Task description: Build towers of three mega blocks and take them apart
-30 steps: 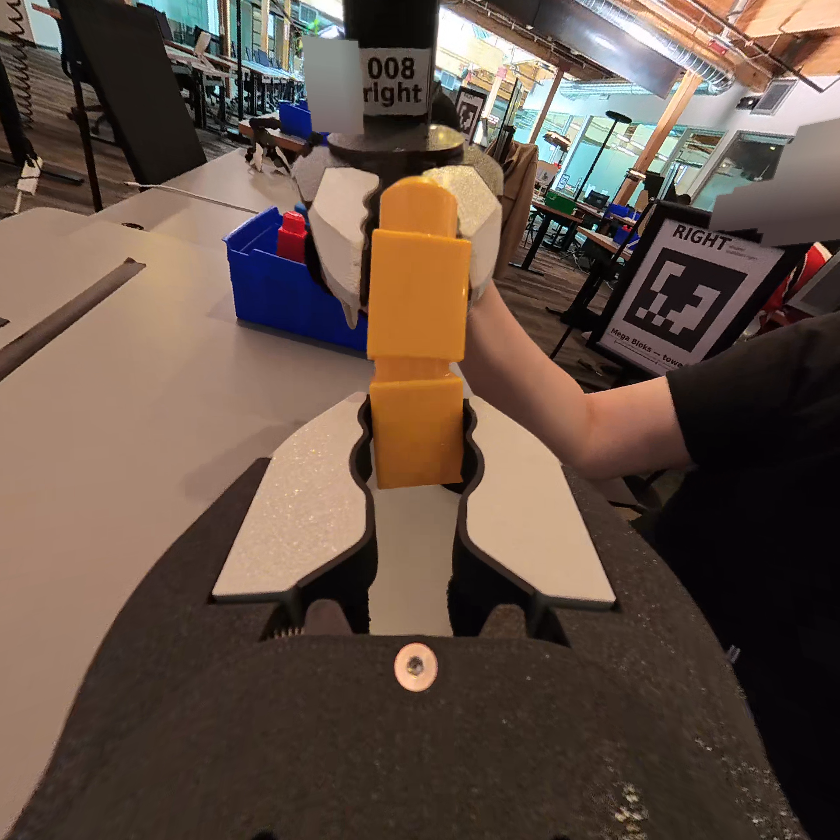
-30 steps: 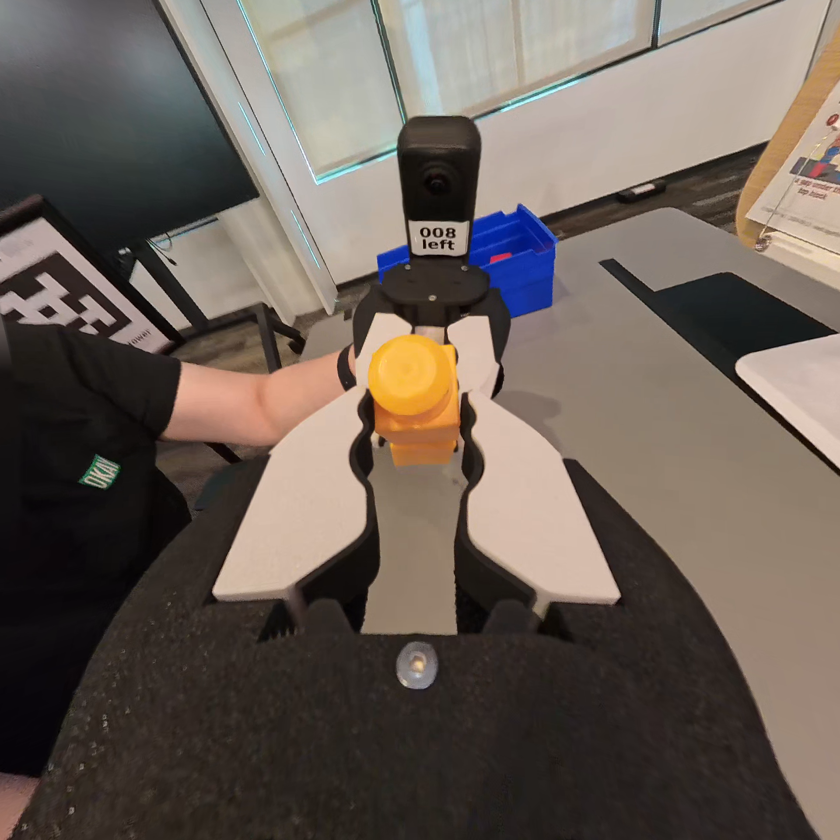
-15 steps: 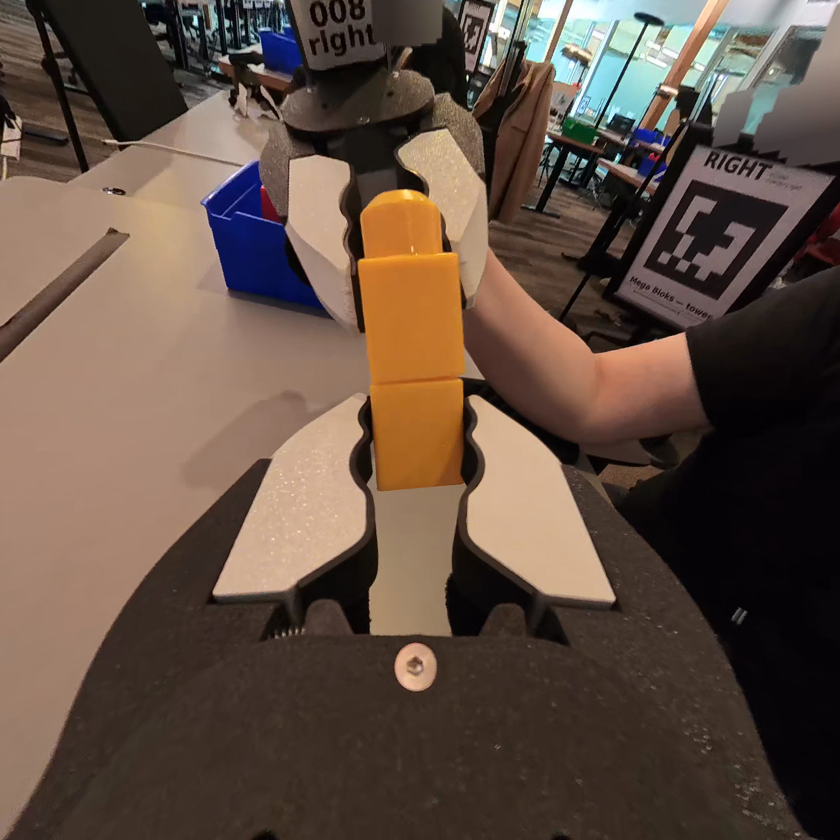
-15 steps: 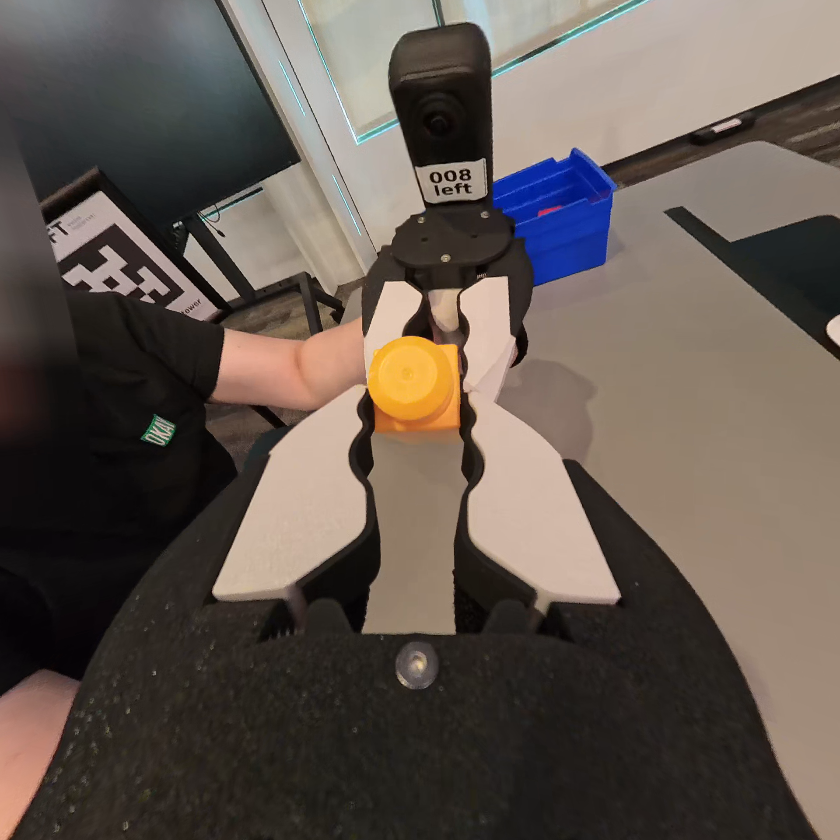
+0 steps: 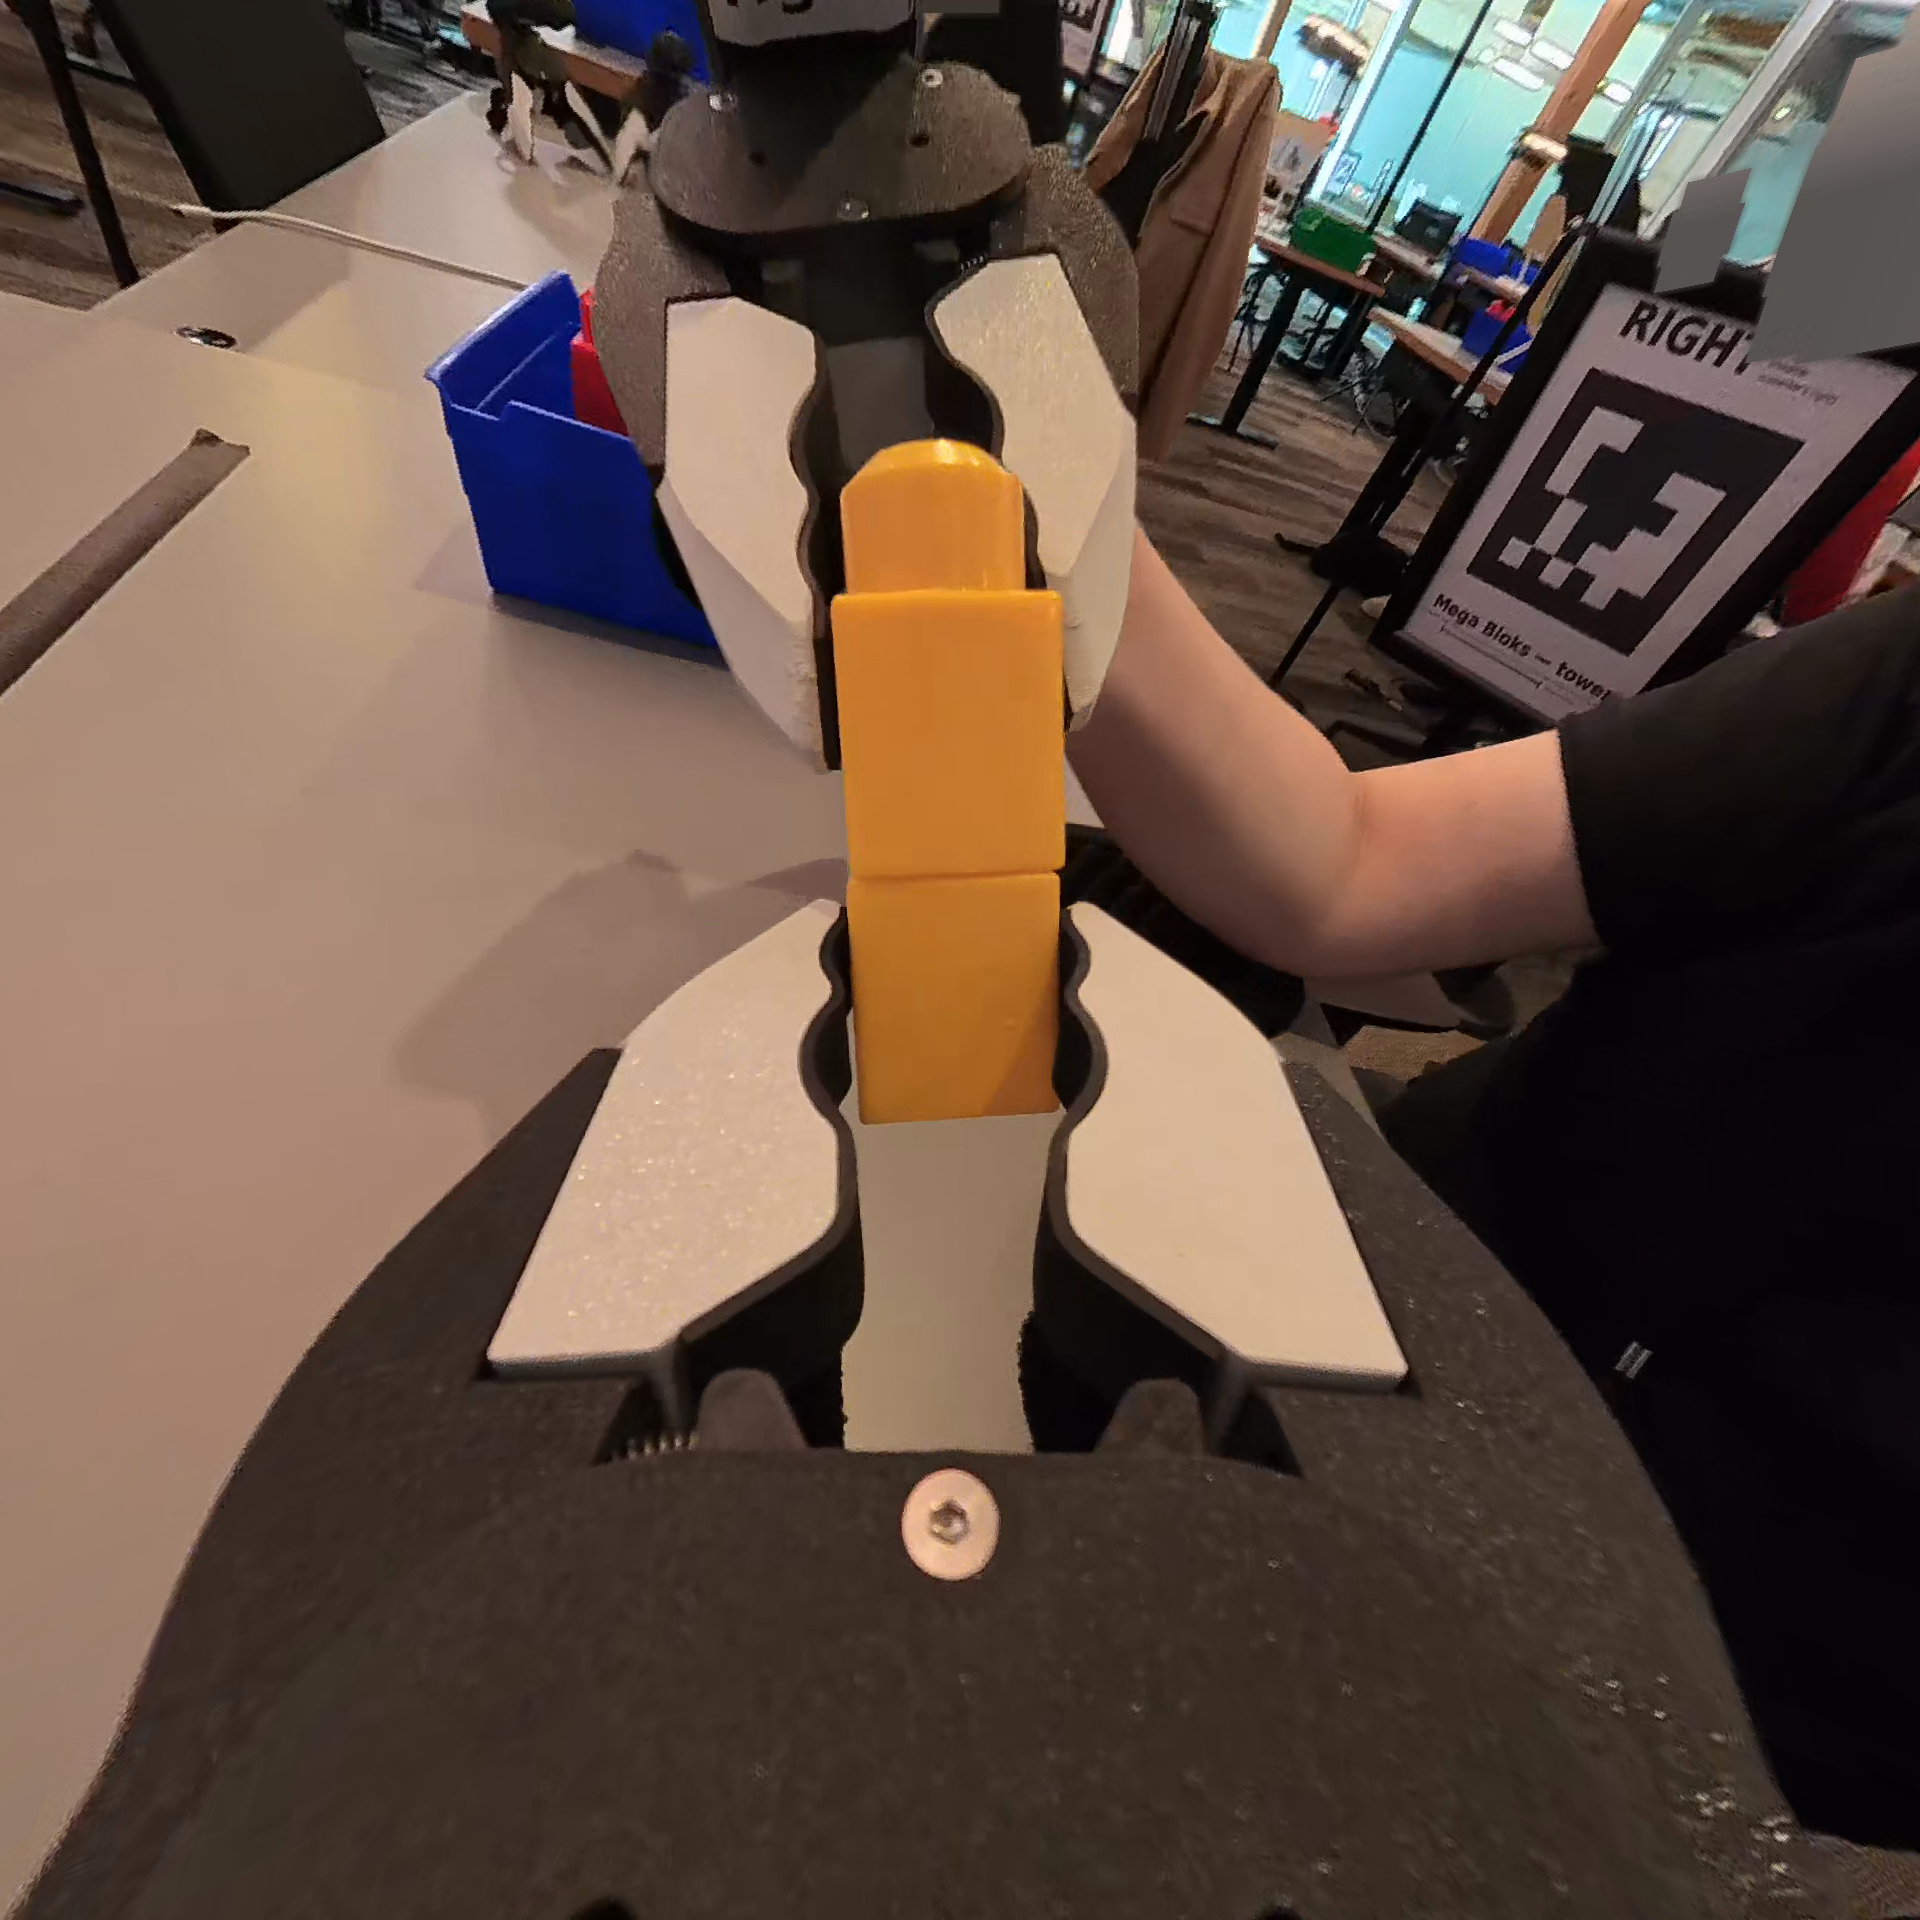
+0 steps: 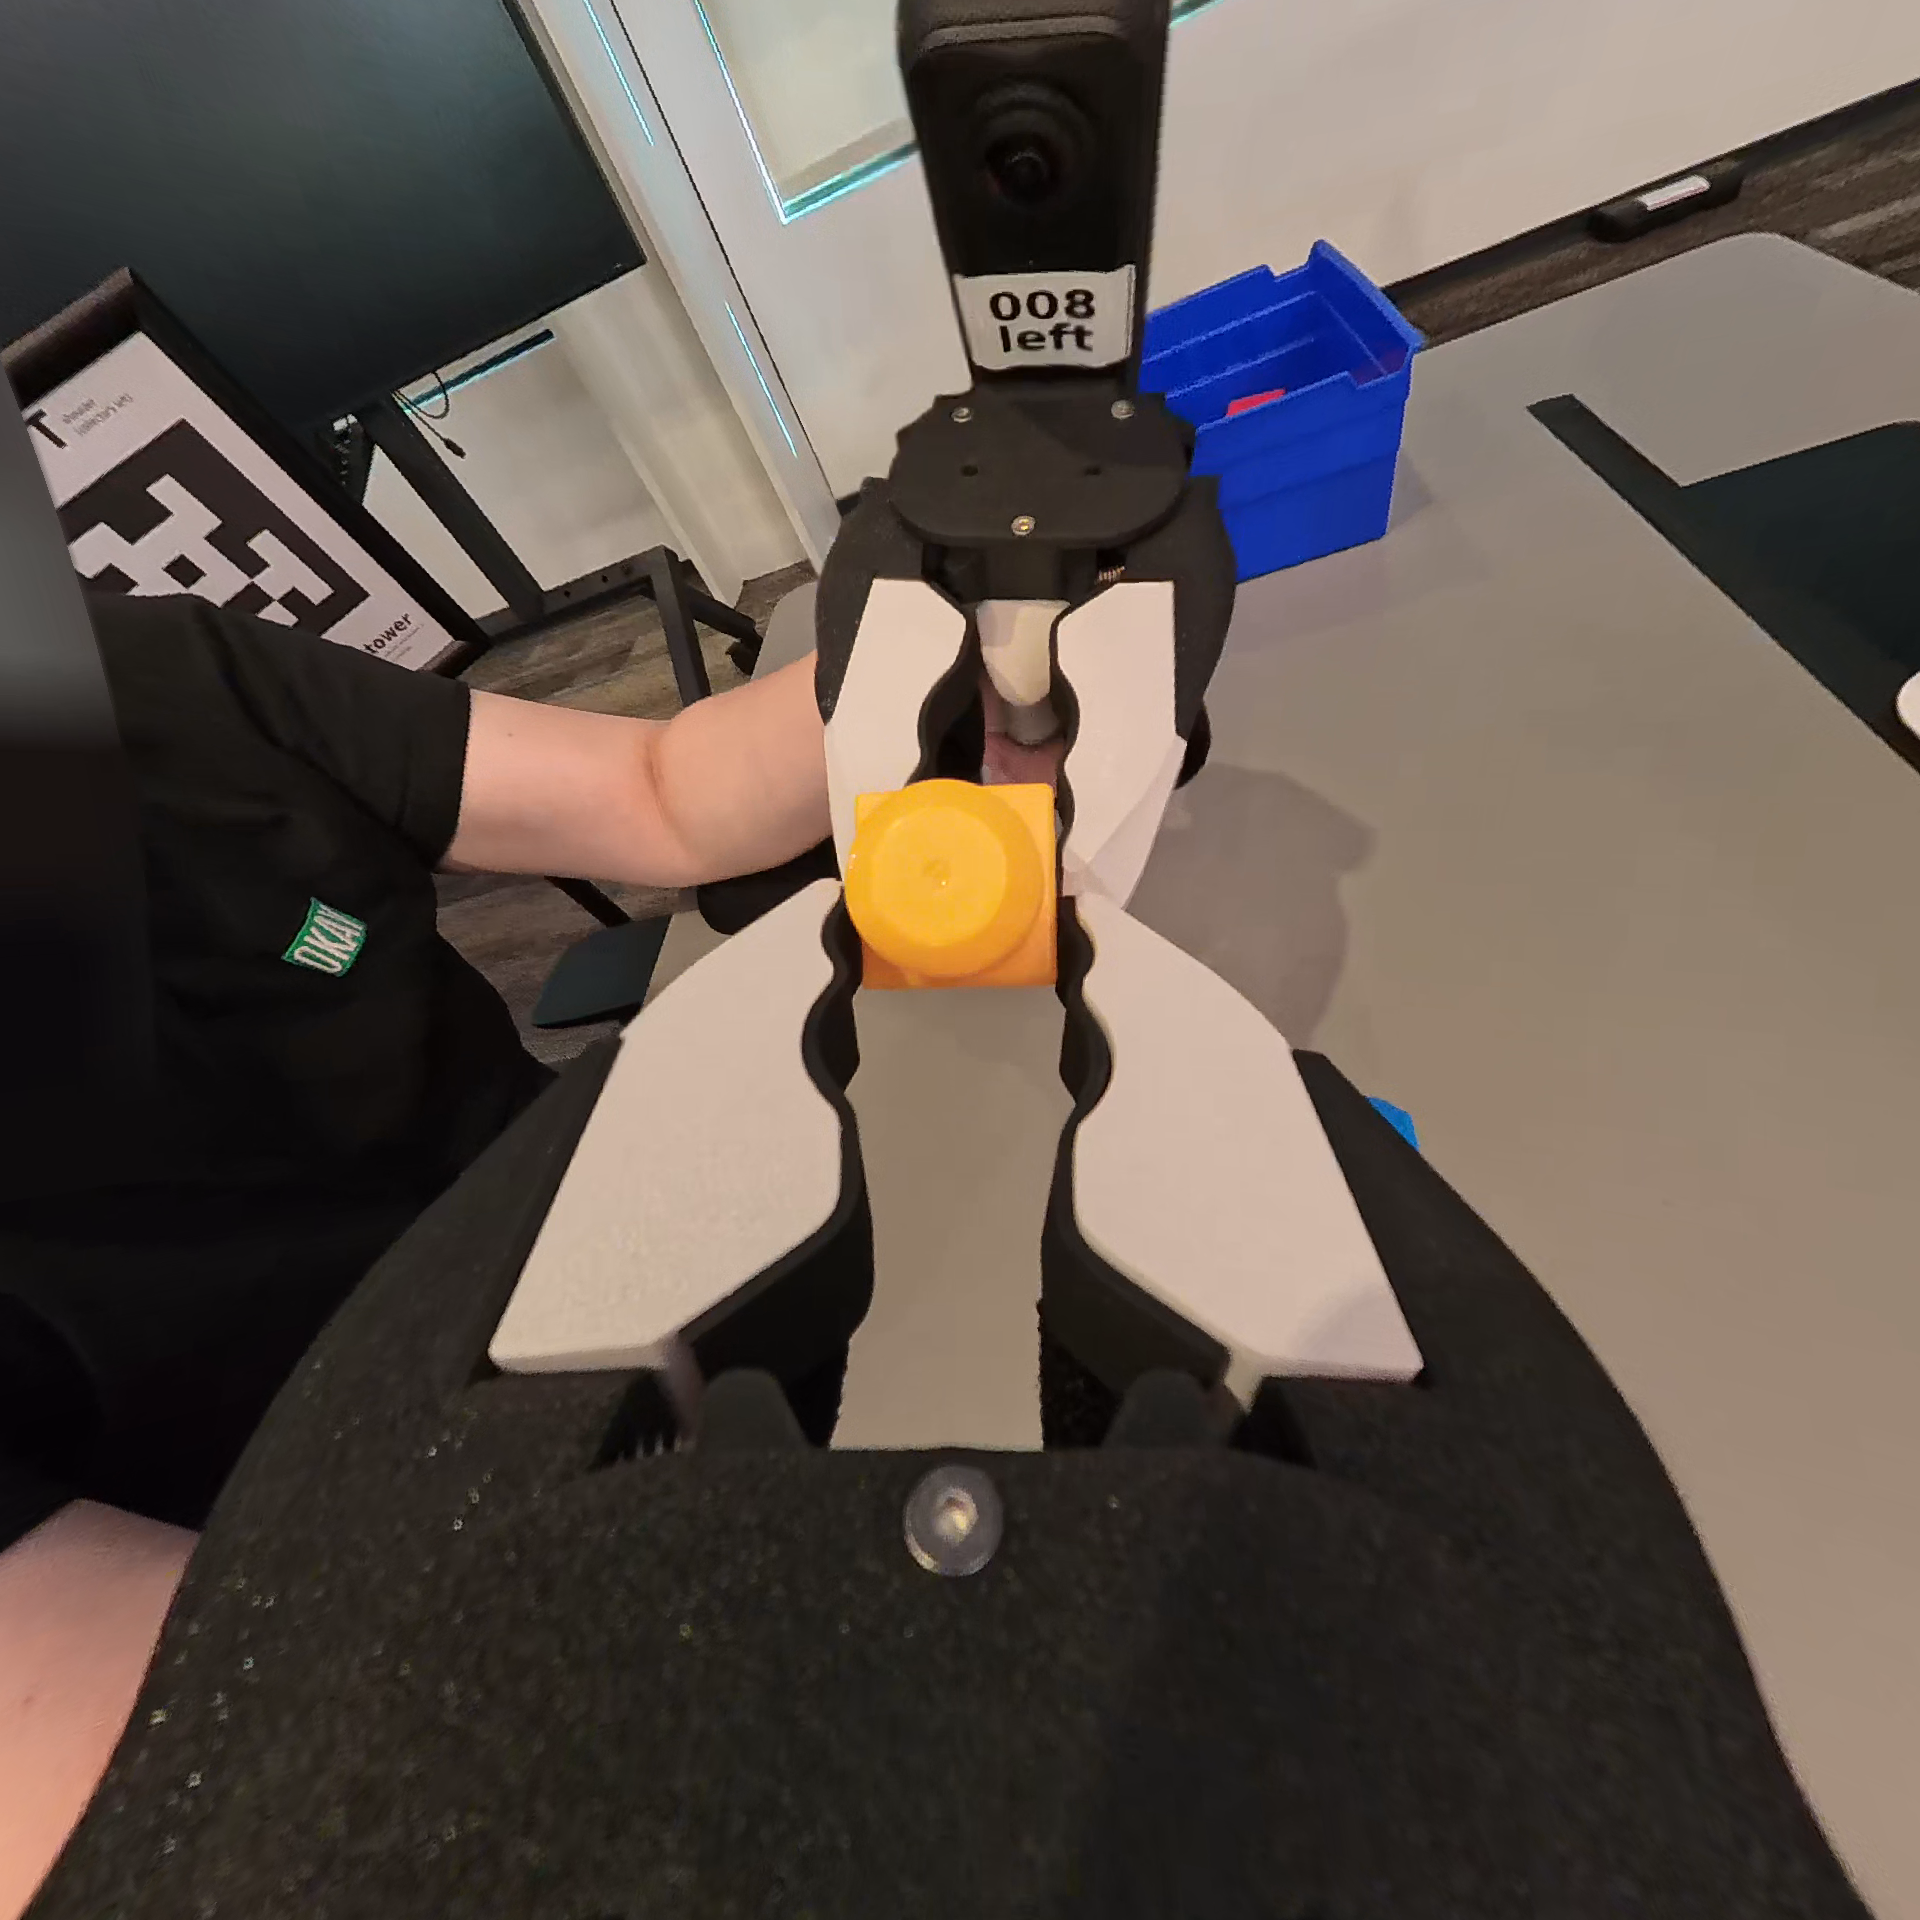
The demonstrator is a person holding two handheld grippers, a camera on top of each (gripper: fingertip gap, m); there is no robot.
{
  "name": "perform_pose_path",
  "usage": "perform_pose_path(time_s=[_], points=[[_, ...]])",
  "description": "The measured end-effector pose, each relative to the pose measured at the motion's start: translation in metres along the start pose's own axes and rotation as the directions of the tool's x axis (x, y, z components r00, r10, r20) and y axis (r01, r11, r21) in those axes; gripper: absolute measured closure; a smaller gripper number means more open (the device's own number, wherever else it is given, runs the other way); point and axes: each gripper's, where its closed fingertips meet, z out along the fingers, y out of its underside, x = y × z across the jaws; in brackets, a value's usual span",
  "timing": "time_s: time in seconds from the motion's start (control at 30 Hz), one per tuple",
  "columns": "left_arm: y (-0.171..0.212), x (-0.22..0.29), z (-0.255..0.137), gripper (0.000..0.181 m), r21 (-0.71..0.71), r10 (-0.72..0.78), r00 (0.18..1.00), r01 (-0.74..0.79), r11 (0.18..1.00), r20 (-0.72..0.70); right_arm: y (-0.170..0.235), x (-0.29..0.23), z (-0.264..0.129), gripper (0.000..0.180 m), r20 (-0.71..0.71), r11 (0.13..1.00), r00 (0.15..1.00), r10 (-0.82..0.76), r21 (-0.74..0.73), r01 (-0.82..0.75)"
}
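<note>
Left claw (image 5: 951,997) clamped on lower orange plastic block (image 5: 951,997); right claw (image 6: 961,935) clamped on upper orange plastic block (image 6: 951,904), the two stacked

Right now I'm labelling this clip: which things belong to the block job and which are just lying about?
In the job:
- two joined orange blocks
- left gripper
- right gripper
- blue bin with a red block

Lying about:
- marker sign
- brown coat

A large black-and-white patterned marker sign in a black frame (image 5: 1631,499) stood on the floor beside the smooth grey table (image 5: 260,831); a brown coat (image 5: 1195,239) hung farther back.
</note>
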Motion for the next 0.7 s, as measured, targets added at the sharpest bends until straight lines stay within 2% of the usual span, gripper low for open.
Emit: perform_pose_path(time_s=[0.13,0.57,0.63,0.7], points=[[0.003,-0.005,0.003,0.145,-0.045,0.019,0.997,-0.016,0.999,0.069,-0.002,0.003,-0.001,0.144,-0.012,1.0,1.0,0.007,0.012,-0.007],[0.001,-0.009,0.004,0.145,-0.019,-0.009,0.997,0.01,1.0,0.076,-0.003,0.008,-0.002,0.144,-0.025,0.999,0.999,0.021,0.03,-0.021],[-0.004,-0.01,0.002,0.145,0.026,-0.014,0.997,0.012,1.0,0.073,-0.011,0.009,-0.003,0.144,-0.033,0.997,0.999,0.009,0.076,-0.006],[-0.019,-0.006,-0.003,0.145,0.13,-0.02,0.999,0.015,0.991,0.036,-0.03,0.005,-0.004,0.144,-0.032,0.982,0.999,-0.037,0.183,0.042]])
